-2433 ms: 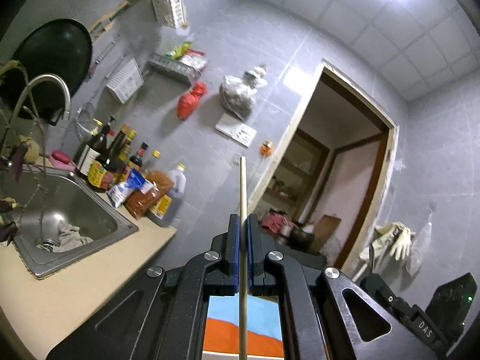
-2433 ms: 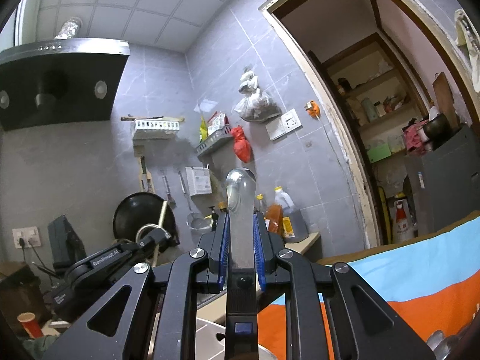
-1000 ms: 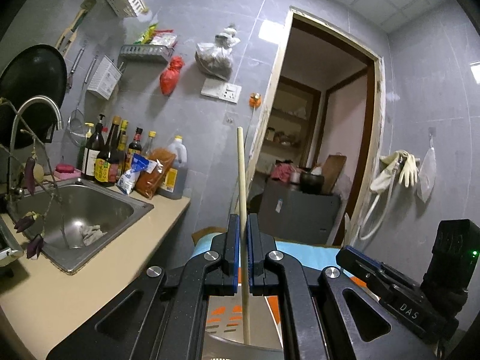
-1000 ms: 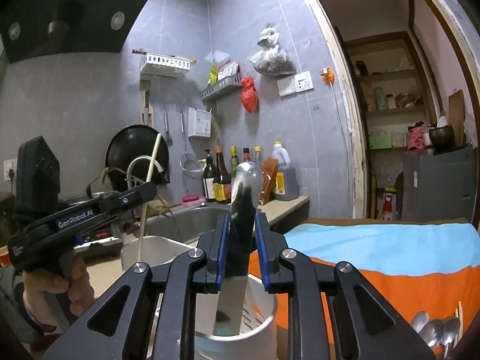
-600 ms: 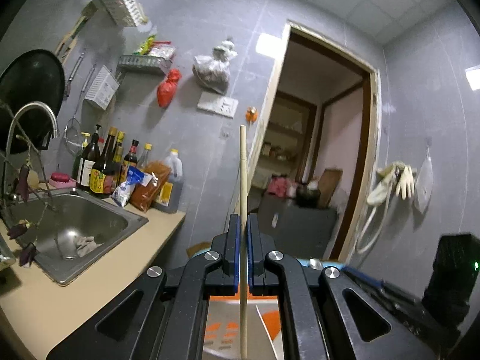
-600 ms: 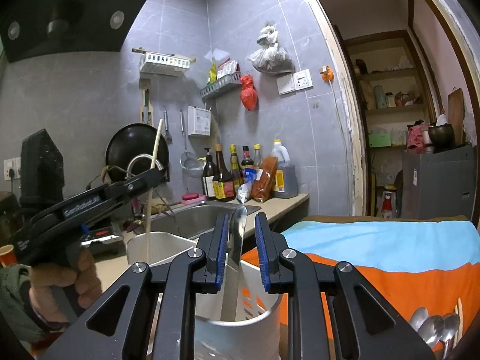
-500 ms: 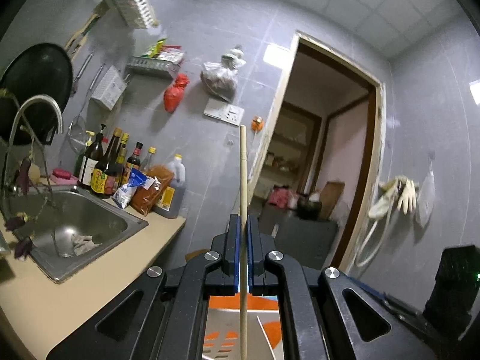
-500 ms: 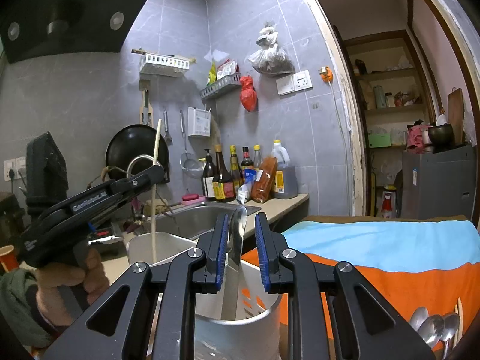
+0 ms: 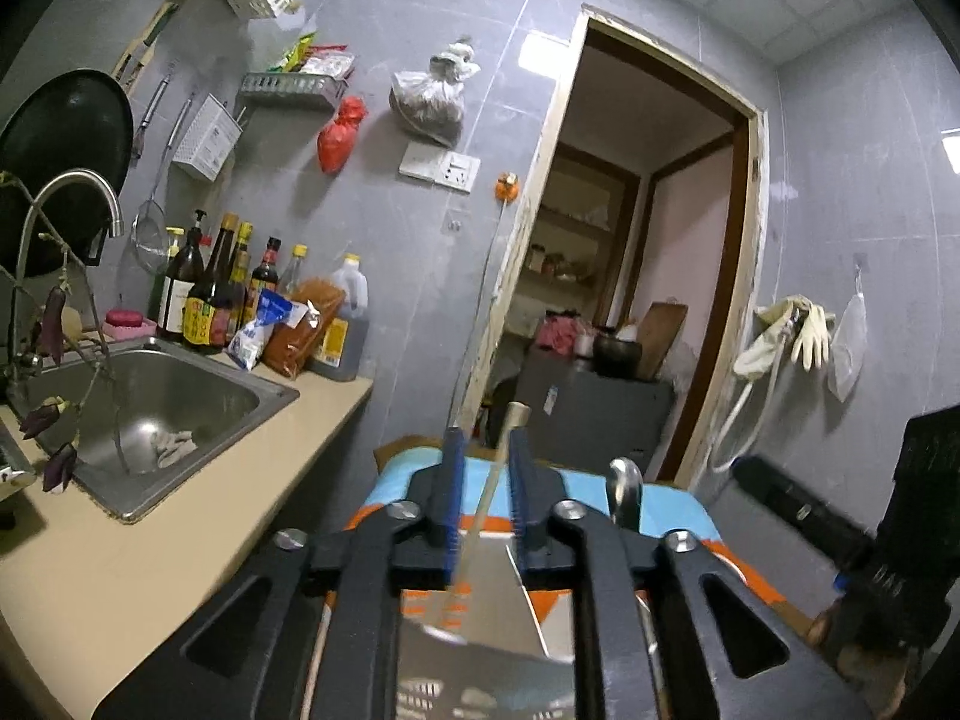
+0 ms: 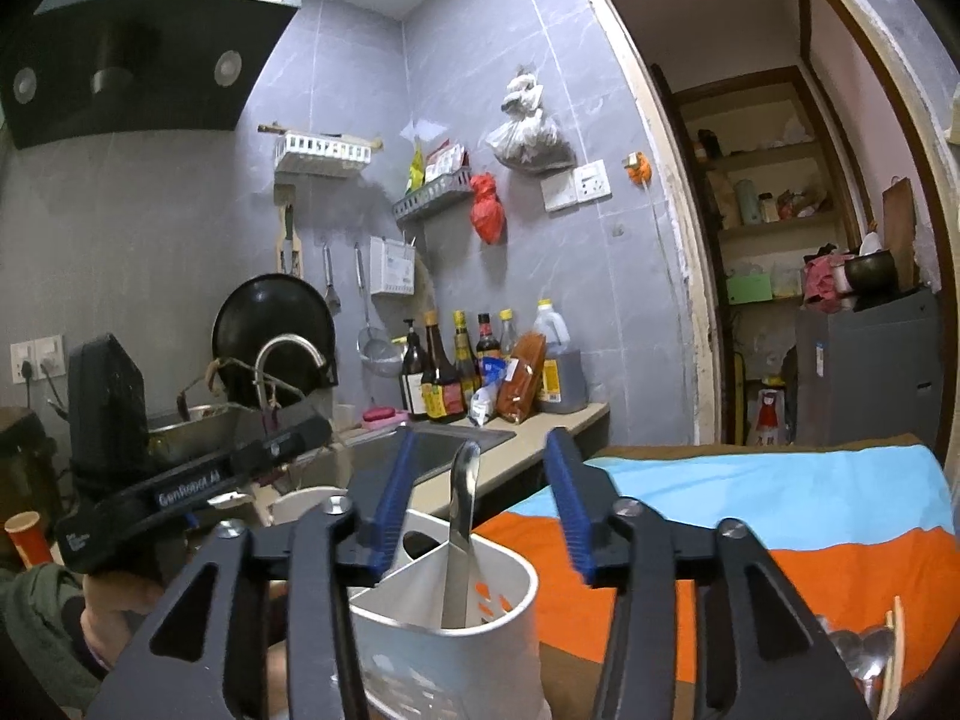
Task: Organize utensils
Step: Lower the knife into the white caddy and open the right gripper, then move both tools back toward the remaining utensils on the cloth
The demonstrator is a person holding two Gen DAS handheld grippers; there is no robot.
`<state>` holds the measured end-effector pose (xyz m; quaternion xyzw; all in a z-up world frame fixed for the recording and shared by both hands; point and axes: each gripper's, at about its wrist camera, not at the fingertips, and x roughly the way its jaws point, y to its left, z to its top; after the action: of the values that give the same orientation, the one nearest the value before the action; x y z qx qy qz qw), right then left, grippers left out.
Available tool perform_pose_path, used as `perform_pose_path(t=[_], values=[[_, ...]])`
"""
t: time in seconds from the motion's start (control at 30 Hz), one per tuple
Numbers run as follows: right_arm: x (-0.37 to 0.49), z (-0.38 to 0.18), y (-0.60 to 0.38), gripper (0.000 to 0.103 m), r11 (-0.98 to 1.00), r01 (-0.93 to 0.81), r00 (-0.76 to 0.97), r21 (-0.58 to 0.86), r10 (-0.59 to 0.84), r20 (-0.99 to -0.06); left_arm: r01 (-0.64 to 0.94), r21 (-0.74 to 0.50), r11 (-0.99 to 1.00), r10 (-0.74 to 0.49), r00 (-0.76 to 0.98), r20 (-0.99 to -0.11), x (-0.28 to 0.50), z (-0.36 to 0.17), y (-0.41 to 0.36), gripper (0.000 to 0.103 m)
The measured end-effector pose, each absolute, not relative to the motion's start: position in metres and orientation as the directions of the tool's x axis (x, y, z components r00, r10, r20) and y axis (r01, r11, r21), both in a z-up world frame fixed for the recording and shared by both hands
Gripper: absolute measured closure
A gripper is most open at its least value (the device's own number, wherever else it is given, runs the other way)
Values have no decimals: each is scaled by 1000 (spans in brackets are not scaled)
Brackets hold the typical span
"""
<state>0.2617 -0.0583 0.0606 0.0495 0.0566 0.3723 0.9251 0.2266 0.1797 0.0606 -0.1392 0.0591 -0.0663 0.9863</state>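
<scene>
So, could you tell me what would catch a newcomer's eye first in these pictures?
Probably the metal spoon standing in the white utensil holder, between the right gripper and its opening jaws. Next, the orange and blue cloth to its right. On the left wrist view, a blurred chopstick tilts between the left gripper fingers.

**Tabletop under the striped cloth**

We see a tabletop covered by a blue-and-orange cloth. On the cloth stands a white divided utensil holder. Right of the holder, at the cloth's near edge, lie several spoons beside a wooden piece.
</scene>
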Motion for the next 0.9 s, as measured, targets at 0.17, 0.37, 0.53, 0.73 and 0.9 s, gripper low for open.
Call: perform_pose_path(t=[0.17,0.37,0.53,0.73,0.9], values=[[247,75,-83,30,739,-660,741,135,670,-47,110,-297,949,-153,980,-125,215,63,173,67],[226,92,-122,10,780,-613,785,126,619,-13,126,-273,954,-160,981,-108,194,84,147,26],[203,102,-162,0,815,-565,825,129,564,45,134,-252,958,-160,983,-87,180,99,119,6],[182,110,-208,0,860,-491,871,137,486,69,162,-181,970,-180,980,-89,173,105,77,5],[176,109,-237,0,894,-433,901,115,430,51,218,-136,967,-233,967,-107,176,99,35,5]])
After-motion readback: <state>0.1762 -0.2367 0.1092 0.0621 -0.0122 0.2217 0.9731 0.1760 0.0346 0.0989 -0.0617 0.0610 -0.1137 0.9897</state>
